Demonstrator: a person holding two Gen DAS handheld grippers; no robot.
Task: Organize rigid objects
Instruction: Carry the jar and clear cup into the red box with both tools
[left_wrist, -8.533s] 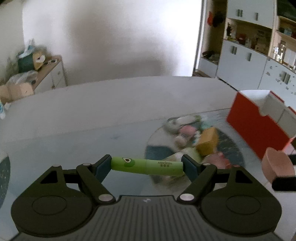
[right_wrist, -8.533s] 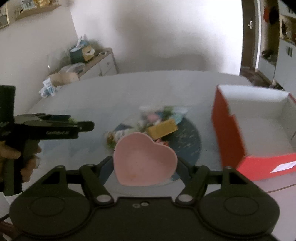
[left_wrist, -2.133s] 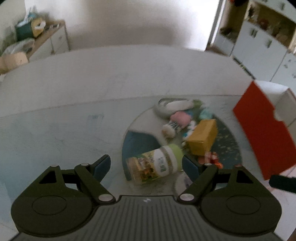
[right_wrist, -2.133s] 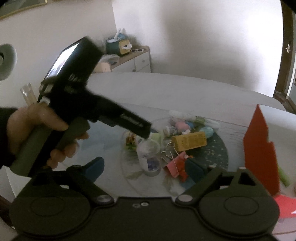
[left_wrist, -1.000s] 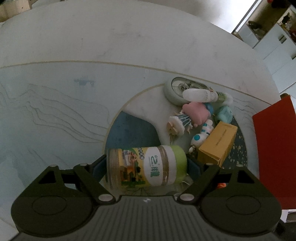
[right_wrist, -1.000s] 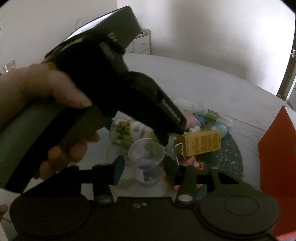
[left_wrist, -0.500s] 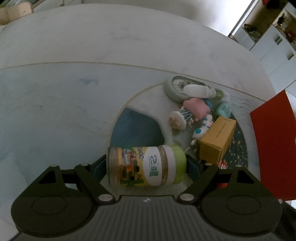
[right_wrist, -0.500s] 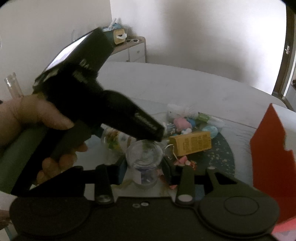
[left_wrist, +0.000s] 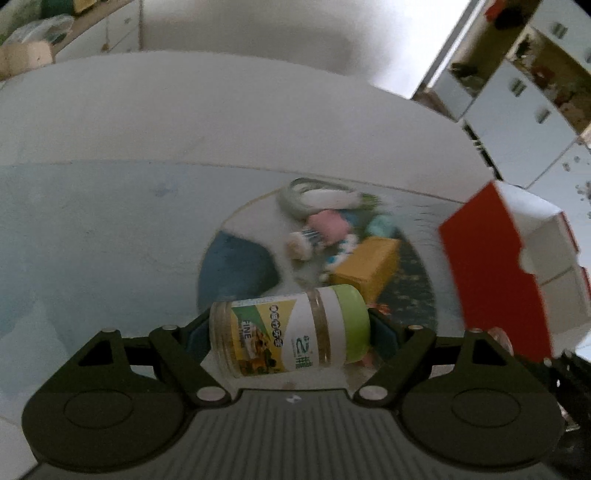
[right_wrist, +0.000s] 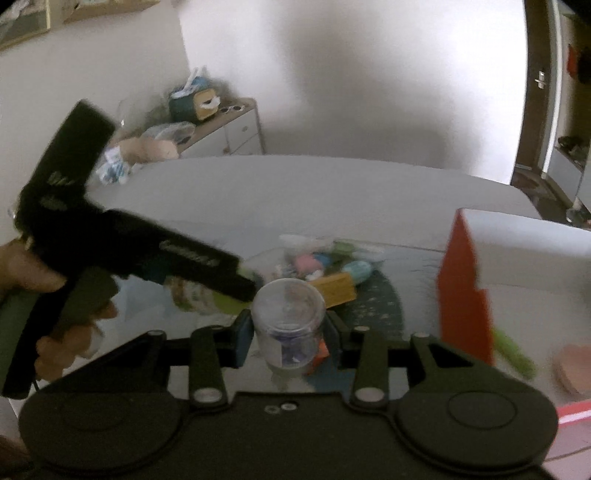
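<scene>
Table: pale marbled table (left_wrist: 110, 229) with a round dark-and-white patterned mat (left_wrist: 240, 266), white walls and white cabinets behind.
Left gripper: left gripper (left_wrist: 290, 338) has its fingers clamped wide on a clear plastic jar with a lime-green lid and a yellow-green label (left_wrist: 288, 332); the jar lies crosswise between them, base at the left finger, lid at the right finger, lifted clear of the mat.
Right gripper: right gripper (right_wrist: 288, 332) has its fingers closed on a small clear round plastic container with something blue inside (right_wrist: 288, 321), held end-on between the blue pads (right_wrist: 244, 332).
Hand: seen from the right wrist, a hand (right_wrist: 40, 295) grips the left tool's handle, left of the right fingers; the green-lidded jar sits blurred just left of the clear container.
Just beyond the fingers: a yellow-orange cardboard box (left_wrist: 369, 264) lies on the mat, right of and past the jar's lid.
Further on: a blurred heap of small toys, a pink one (left_wrist: 328, 225), a pale turquoise one (left_wrist: 382, 223), and a white tube on a grey round thing (left_wrist: 325, 195).
Right of the fingers: a red open box with a white inside (left_wrist: 491, 266); in the right wrist view a green stick (right_wrist: 513, 350) and a pink dish (right_wrist: 574, 365) lie inside it.
</scene>
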